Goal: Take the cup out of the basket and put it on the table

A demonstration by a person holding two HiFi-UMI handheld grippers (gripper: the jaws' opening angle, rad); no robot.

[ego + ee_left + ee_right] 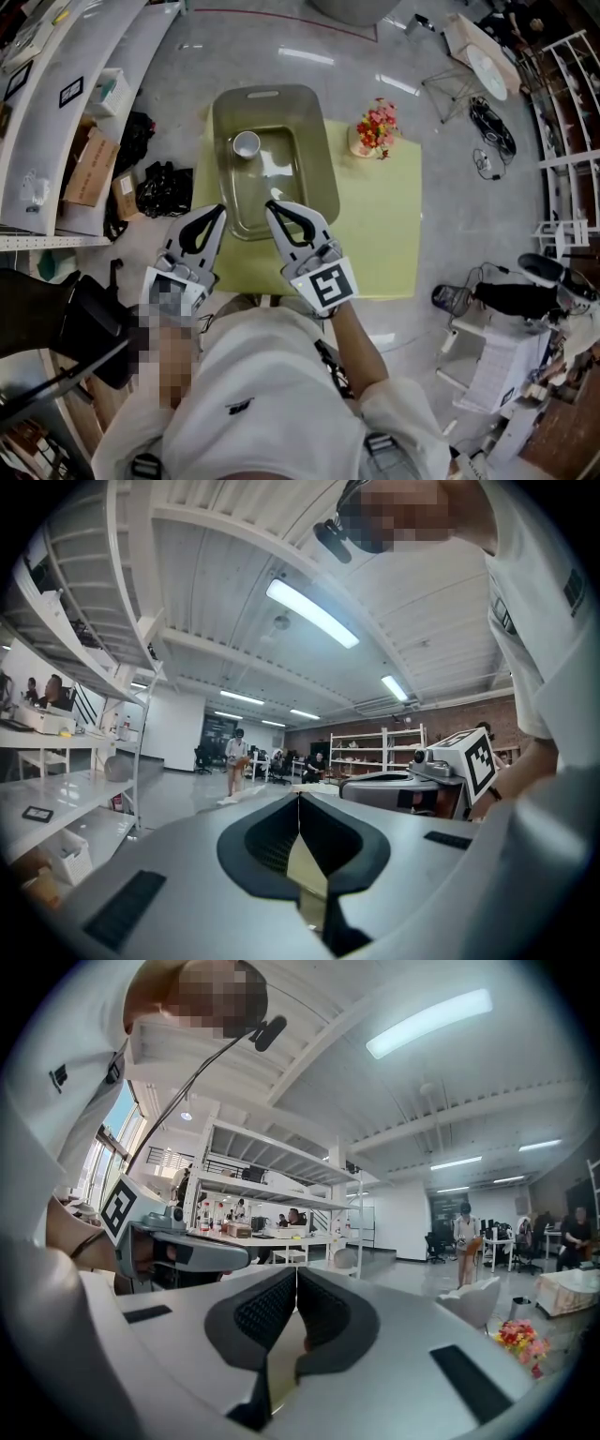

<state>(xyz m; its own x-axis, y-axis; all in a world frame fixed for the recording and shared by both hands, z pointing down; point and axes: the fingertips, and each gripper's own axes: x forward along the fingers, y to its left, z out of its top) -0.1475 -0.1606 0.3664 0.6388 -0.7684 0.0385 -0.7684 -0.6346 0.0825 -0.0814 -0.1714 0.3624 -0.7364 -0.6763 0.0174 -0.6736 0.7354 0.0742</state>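
Observation:
A small white cup stands upright in the far left corner of a grey-green basket on a pale yellow table. My left gripper hovers at the basket's near left corner, jaws together and empty. Just right of it, my right gripper is over the basket's near edge, also shut on nothing. Both are well short of the cup. In the left gripper view the left gripper's dark pads meet at their tips. The right gripper view shows the right gripper closed the same way. Neither gripper view shows the cup.
A bunch of flowers sits at the table's far right corner. White shelving with boxes and black bags on the floor lie to the left. A wire rack and a chair stand to the right.

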